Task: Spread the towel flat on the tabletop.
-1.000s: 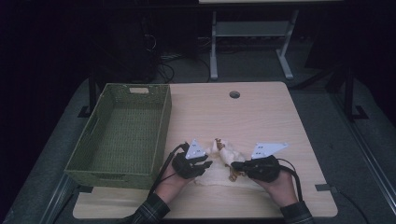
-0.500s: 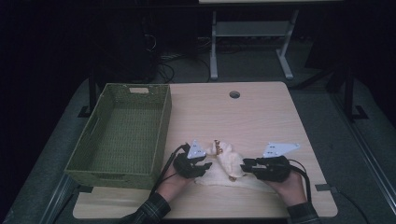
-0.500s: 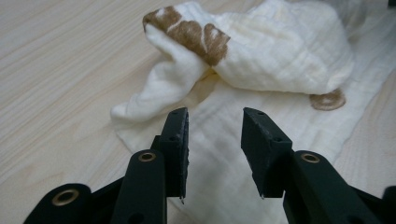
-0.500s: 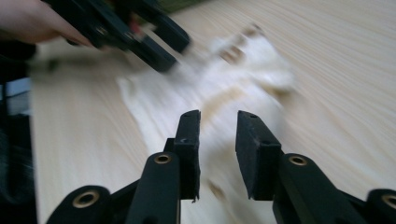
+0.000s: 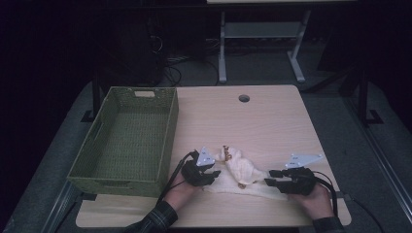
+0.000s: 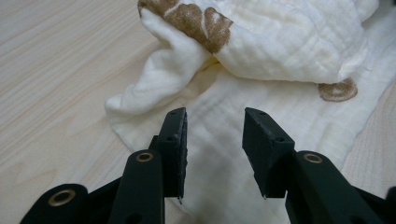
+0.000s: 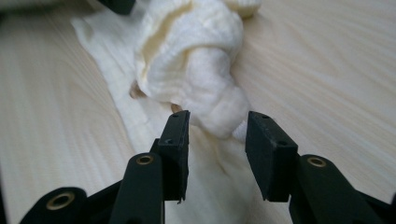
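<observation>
One cloth [image 5: 243, 172] lies crumpled on the desk [image 5: 272, 126] between two claws. Left claw [image 5: 214, 173] and right claw [image 5: 268, 177] have just been opening, released, flat cloth under their jaws. One basket [image 5: 124, 141] stands left.

Far half of bench [image 5: 272, 121]: bare wood, open to pass, save a small cable hole [image 5: 244, 98] near the far edge.
Left edge: blocked by green basket [image 5: 167, 145], walls upright.
Near edge, middle: cream cloth [image 5: 240, 170] bunched, lying between both grippers.
Right edge: bare strip, passable.
</observation>
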`<state>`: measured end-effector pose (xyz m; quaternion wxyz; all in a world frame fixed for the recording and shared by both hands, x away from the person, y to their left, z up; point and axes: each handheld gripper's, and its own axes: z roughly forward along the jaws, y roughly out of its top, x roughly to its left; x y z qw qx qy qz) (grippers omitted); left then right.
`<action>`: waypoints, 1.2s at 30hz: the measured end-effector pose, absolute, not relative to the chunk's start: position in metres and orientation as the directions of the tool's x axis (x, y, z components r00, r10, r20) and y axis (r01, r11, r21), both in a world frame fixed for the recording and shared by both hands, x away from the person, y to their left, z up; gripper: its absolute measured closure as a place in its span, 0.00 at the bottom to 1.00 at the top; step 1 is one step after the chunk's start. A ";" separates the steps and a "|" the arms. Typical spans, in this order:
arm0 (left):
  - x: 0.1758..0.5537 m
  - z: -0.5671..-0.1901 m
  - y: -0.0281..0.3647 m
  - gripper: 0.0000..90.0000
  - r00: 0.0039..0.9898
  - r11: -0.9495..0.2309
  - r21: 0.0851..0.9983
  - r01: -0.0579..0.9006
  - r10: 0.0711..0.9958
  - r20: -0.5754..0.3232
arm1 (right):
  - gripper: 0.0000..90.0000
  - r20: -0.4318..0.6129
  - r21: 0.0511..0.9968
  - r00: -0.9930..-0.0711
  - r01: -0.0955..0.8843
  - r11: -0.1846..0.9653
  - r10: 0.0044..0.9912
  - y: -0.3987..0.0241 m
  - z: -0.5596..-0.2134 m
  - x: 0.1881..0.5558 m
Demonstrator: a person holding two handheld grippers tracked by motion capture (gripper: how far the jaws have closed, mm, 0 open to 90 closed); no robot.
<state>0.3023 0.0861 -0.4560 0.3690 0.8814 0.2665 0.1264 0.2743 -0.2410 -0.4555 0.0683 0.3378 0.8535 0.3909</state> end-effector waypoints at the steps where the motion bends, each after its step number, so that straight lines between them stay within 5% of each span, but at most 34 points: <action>1: 0.302 -0.456 0.086 0.66 0.827 -0.585 0.719 0.376 0.562 0.026 | 0.69 0.130 0.706 -0.765 0.518 0.483 0.631 -0.239 -0.457 0.276; 5: 0.303 -0.457 0.086 0.66 0.829 -0.590 0.716 0.374 0.558 0.027 | 0.91 0.110 0.720 -0.768 0.499 0.481 0.631 -0.239 -0.455 0.278; 8: 0.303 -0.459 0.085 0.66 0.833 -0.599 0.707 0.377 0.553 0.024 | 0.93 0.101 0.752 -0.766 0.476 0.456 0.634 -0.243 -0.449 0.276; 19: 0.302 -0.466 0.078 0.65 0.848 -0.626 0.679 0.383 0.530 0.010 | 0.95 0.069 0.820 -0.708 0.441 0.364 0.703 -0.270 -0.430 0.282; 36: 0.302 -0.467 0.079 0.67 0.845 -0.615 0.686 0.389 0.535 0.001 | 0.97 0.042 0.854 -0.591 0.440 0.278 0.806 -0.292 -0.405 0.340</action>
